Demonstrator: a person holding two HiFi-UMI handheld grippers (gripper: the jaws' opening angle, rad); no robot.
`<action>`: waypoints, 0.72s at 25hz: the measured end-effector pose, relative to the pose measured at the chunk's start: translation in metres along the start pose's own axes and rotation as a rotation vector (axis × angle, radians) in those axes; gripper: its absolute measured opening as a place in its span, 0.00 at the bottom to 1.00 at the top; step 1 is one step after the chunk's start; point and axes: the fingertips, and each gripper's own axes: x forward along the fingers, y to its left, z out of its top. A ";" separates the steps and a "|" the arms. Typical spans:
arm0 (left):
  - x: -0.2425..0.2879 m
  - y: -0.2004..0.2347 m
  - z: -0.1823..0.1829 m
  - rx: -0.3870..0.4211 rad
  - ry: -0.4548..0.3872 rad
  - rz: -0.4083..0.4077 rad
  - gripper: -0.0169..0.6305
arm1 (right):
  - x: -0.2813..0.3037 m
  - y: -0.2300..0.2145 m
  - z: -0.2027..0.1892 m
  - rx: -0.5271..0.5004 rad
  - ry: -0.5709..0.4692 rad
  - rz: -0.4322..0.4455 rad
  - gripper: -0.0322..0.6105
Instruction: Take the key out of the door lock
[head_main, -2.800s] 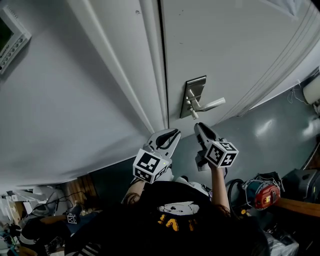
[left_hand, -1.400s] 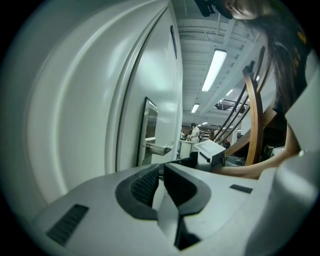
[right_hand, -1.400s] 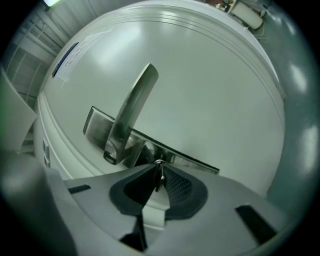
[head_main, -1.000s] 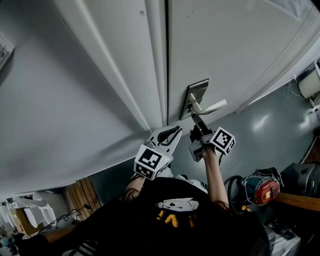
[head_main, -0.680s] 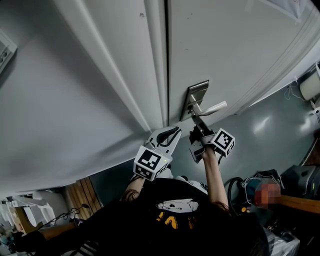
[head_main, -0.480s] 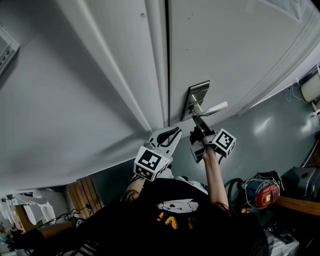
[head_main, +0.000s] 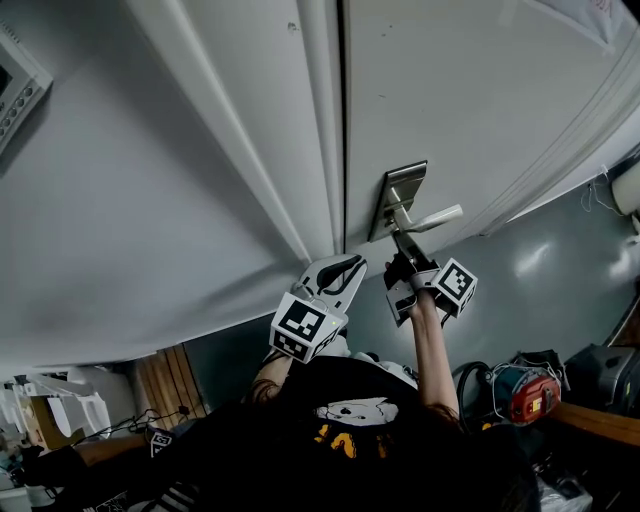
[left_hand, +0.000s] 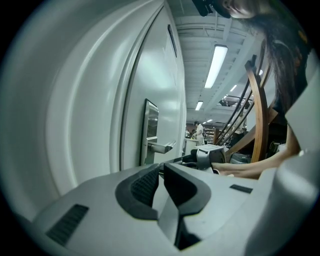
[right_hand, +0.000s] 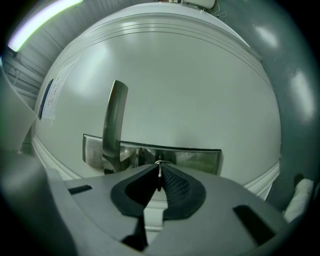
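A pale grey wall (head_main: 110, 220) fills the left and meets the white moulded door frame (head_main: 250, 130). Below the frame hangs the left gripper (head_main: 350, 264), its 2 jaws together with nothing between them. Right of the frame stands the white panel door (head_main: 480, 90) with its brushed-steel lock plate (head_main: 406, 182). The right gripper (head_main: 399, 240) reaches the plate's lower end, its jaws clamped on the thin silver key (right_hand: 159, 171). The key sits at the plate, just beside the silver lever handle (head_main: 438, 216). Whether its blade is inside the lock cannot be told.
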 end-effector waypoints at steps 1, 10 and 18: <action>0.000 0.000 0.000 0.000 0.001 0.003 0.08 | 0.000 0.000 0.000 0.006 0.001 0.001 0.08; -0.004 0.000 -0.002 -0.005 0.001 0.036 0.08 | -0.001 -0.003 0.000 0.045 0.015 0.000 0.08; -0.005 -0.003 -0.003 -0.012 0.003 0.052 0.08 | -0.017 -0.003 -0.002 0.104 0.024 0.016 0.08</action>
